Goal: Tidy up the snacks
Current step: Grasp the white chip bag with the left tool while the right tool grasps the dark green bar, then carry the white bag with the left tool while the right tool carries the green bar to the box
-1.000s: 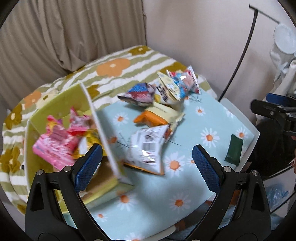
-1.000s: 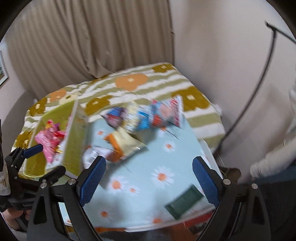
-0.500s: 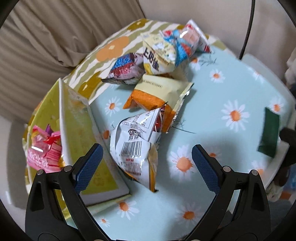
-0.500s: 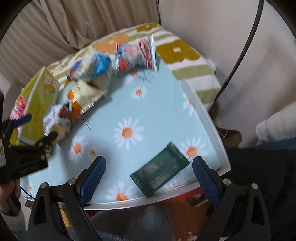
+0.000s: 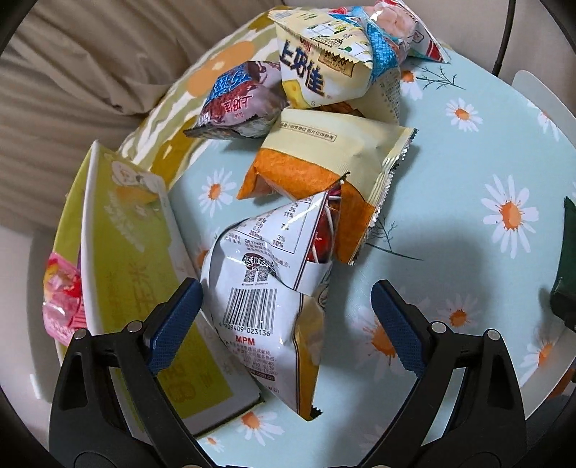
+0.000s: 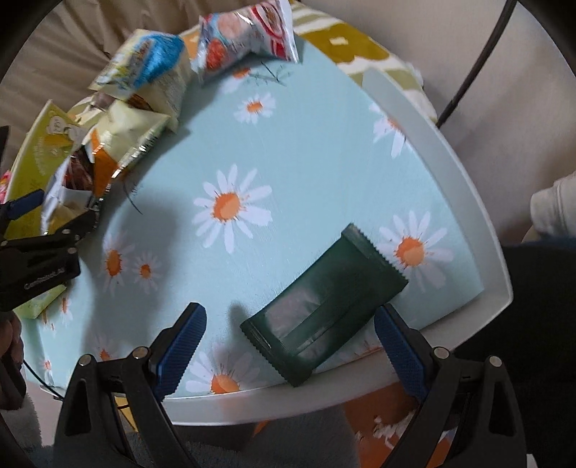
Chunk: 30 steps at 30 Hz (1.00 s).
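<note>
In the left wrist view, the left gripper (image 5: 284,325) sits at the bottom of the frame. Its blue pads are far apart and are closing in. A shiny silver snack bag with a black barcode (image 5: 268,302) lies between them, but the pads do not press on it. The left pad looks very near the bag; I cannot tell if it touches. The bag's long way runs from the lower middle of the frame up toward the centre, and its pointy top aims up and to the right.

Just above it lies a cream and orange snack bag (image 5: 324,165), stretched from centre left to upper right. At the top are a small purple snack bag (image 5: 235,102), a white bag with big blue letters (image 5: 320,72) and a pink and red bag (image 5: 403,25). On the left stands a yellow-green cardboard box (image 5: 133,270) with a pink packet (image 5: 61,298) behind its wall.

In the right wrist view, the right gripper (image 6: 289,347) is wide open at the bottom. A flat dark green packet (image 6: 324,309) lies between its pads on the light blue daisy cloth (image 6: 306,151). Its long way slants from lower left to upper right. The right pad is just beside the packet's lower right edge; the left pad is apart from it. The cloth lies in a white tray (image 6: 450,151).
</note>
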Motion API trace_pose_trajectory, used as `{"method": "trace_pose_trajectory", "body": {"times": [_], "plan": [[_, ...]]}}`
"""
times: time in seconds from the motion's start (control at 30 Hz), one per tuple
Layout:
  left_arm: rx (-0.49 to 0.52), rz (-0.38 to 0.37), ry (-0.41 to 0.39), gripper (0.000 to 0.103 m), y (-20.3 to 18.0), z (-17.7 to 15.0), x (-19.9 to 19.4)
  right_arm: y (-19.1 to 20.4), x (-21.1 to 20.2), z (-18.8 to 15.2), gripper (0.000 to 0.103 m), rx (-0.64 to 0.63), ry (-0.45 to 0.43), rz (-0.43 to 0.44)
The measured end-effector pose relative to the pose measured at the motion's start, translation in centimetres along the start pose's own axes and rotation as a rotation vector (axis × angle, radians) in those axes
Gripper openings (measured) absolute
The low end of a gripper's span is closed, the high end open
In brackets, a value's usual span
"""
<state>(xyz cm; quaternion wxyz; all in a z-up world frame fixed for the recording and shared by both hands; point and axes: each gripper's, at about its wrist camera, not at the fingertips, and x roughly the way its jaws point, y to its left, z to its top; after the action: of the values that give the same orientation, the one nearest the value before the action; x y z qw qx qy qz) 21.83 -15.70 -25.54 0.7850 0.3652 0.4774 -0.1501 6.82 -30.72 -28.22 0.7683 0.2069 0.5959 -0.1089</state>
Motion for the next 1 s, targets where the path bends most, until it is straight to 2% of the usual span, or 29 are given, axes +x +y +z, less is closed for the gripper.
{"method": "trace_pose_trajectory", "body": {"times": [0.1,0.2,0.27,0.37,0.43,0.5,0.6,0.7,0.8,1.0], "plan": [[0.018,0.006,-0.005,0.094,-0.3,0.1,-0.2,0.0,0.5,0.2,0.093,0.008,0.012,0.003],[0.022,0.016,0.002,0.093,-0.2,0.2,0.0,0.0,1.0,0.4,0.093,0.026,0.026,0.043],[0.02,0.022,0.013,0.092,0.0,0.2,0.3,0.5,1.2,0.6,0.093,0.002,0.023,0.027],[0.008,0.01,0.041,0.088,0.8,0.4,1.4,1.2,1.2,0.9,0.087,-0.038,0.009,0.013],[0.002,0.003,0.058,0.077,1.3,0.5,2.1,1.7,1.2,1.0,0.082,-0.059,-0.003,0.012],[-0.01,-0.013,0.068,0.072,1.8,0.6,2.6,2.1,1.1,1.0,0.071,-0.083,-0.014,0.005],[-0.028,-0.04,0.056,0.07,2.4,0.7,2.7,2.9,1.1,0.9,0.064,-0.123,-0.026,-0.007],[-0.041,-0.057,0.047,0.062,2.7,0.6,2.6,3.3,1.1,0.6,0.058,-0.147,-0.044,-0.025],[-0.063,-0.099,0.038,0.054,3.5,0.5,2.3,3.9,1.1,0.5,0.044,-0.166,-0.057,-0.065],[-0.094,-0.117,0.025,0.051,4.0,0.3,1.7,3.3,0.8,0.7,0.041,-0.154,-0.068,-0.043]]}}
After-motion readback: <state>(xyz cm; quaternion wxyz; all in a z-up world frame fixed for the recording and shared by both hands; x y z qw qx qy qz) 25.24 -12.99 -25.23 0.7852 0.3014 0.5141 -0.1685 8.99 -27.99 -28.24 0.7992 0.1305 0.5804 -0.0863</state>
